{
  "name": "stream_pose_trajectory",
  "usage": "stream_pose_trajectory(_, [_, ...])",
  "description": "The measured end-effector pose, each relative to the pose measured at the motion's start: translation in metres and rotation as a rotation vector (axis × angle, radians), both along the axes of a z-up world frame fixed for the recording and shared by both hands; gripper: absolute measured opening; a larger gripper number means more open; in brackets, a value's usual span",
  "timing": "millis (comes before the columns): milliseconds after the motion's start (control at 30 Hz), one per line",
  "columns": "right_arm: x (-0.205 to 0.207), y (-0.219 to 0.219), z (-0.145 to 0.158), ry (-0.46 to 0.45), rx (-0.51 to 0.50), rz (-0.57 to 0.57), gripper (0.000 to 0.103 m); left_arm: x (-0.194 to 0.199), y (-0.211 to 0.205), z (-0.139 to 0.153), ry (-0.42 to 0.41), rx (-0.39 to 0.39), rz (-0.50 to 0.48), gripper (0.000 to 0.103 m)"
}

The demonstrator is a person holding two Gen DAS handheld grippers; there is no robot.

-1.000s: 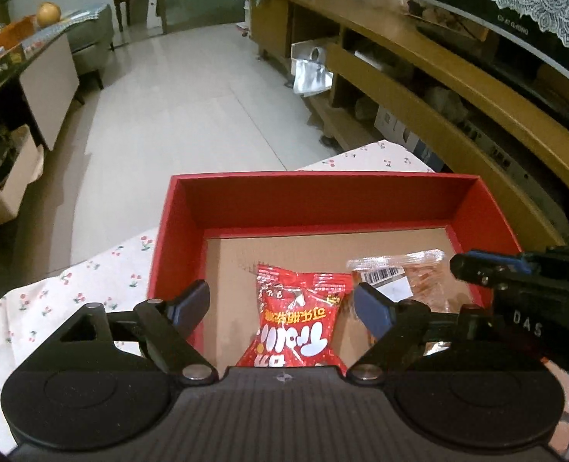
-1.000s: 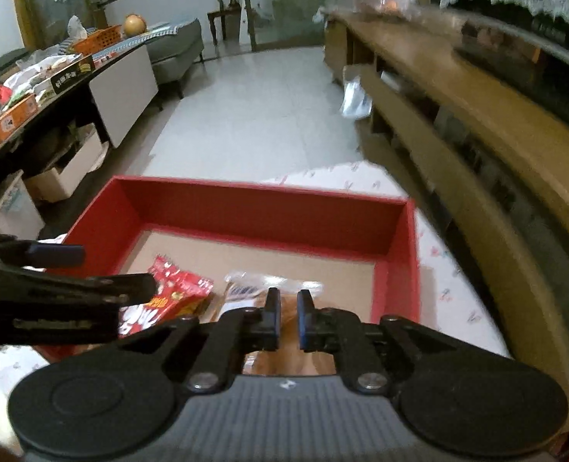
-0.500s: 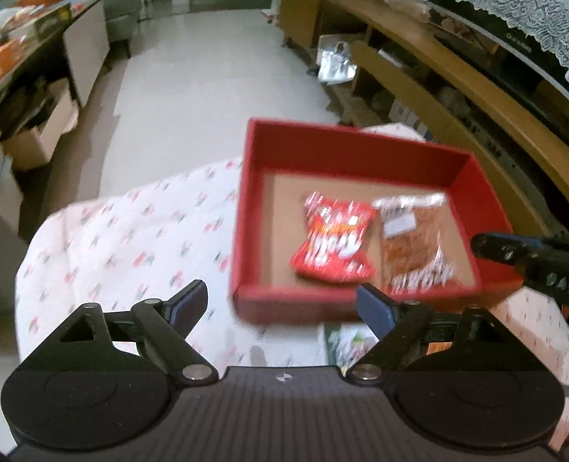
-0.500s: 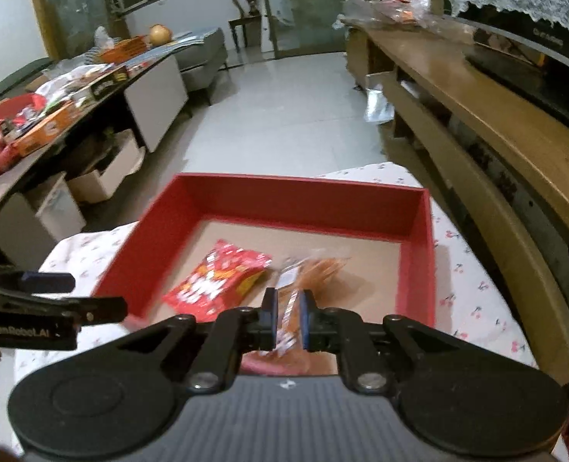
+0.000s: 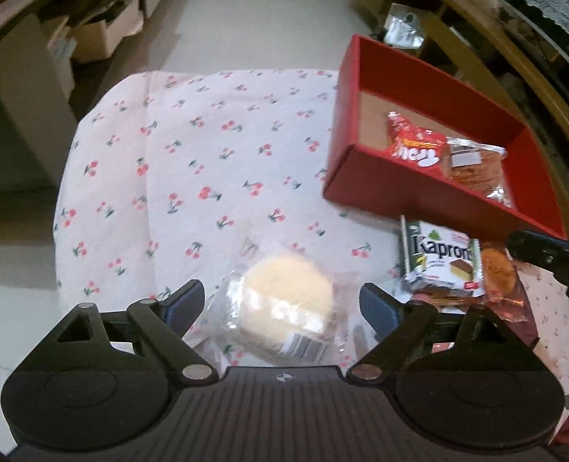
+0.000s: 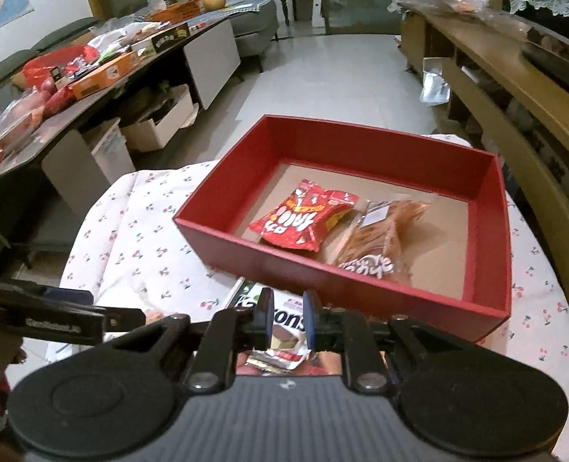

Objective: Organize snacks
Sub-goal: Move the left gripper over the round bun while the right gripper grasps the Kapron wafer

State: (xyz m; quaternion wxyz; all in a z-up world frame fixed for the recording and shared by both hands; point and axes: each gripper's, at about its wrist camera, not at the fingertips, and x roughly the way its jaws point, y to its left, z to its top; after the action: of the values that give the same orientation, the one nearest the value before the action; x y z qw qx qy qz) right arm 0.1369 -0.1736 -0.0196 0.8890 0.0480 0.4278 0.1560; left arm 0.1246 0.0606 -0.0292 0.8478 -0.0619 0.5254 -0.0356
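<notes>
A red box (image 5: 419, 192) stands on the cloth and holds a red snack packet (image 5: 415, 146) and a clear packet of brown crackers (image 5: 473, 169). A pale round cake in clear wrap (image 5: 284, 308) lies on the cloth under my left gripper (image 5: 280, 304), whose jaws are opening wide on either side of it without touching it. A white and green Kapron pack (image 5: 442, 265) and an orange cookie packet (image 5: 499, 273) lie before the box. My right gripper (image 6: 288, 308) hovers over the Kapron pack (image 6: 288, 325), its jaws opening a narrow gap with nothing pinched. The box (image 6: 284, 265) lies just beyond.
A cherry-print cloth (image 5: 207, 154) covers the small round table, and bare floor lies past its edge. A long side table piled with goods (image 6: 92, 77) runs along the left. A curved wooden shelf unit (image 6: 515, 88) runs along the right, close to the box.
Both grippers have drawn back from the box. The left one swung left over the cloth to the wrapped cake and spread wider. The right fingers, shut before, have parted a little.
</notes>
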Motion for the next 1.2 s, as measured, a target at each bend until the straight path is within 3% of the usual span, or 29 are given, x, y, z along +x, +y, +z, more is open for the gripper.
stream_pose_trajectory(100, [-0.001, 0.001, -0.005, 0.016, -0.006, 0.012, 0.027, 0.003, 0.001, -0.006, 0.012, -0.015, 0.019, 0.092])
stream_pose_trajectory(233, [0.002, 0.002, -0.010, 0.048, 0.010, 0.015, 0.027, 0.008, -0.008, -0.016, 0.014, 0.052, -0.023, 0.096])
stream_pose_trajectory(333, [0.004, 0.000, -0.013, 0.060, 0.005, 0.003, 0.029, 0.012, -0.011, -0.023, 0.027, 0.056, -0.036, 0.098])
stream_pose_trajectory(433, [0.008, 0.000, -0.019, 0.086, 0.006, -0.006, 0.034, 0.015, -0.013, -0.028, 0.037, 0.052, -0.049, 0.099])
stream_pose_trajectory(600, [0.015, -0.001, -0.023, 0.108, 0.010, -0.024, 0.046, 0.011, -0.016, -0.024, 0.028, 0.060, -0.067, 0.093])
stream_pose_trajectory(867, [0.033, 0.014, -0.033, 0.092, 0.014, 0.039, 0.051, 0.007, -0.017, -0.014, 0.025, 0.030, -0.088, 0.079])
stream_pose_trajectory(1000, [0.048, 0.019, -0.045, 0.123, 0.080, 0.044, 0.051, 0.008, -0.014, -0.016, 0.037, 0.014, -0.087, 0.079])
stream_pose_trajectory(1200, [0.042, 0.027, -0.046, 0.127, 0.082, 0.100, 0.055, 0.008, -0.014, -0.018, 0.042, 0.027, -0.090, 0.083])
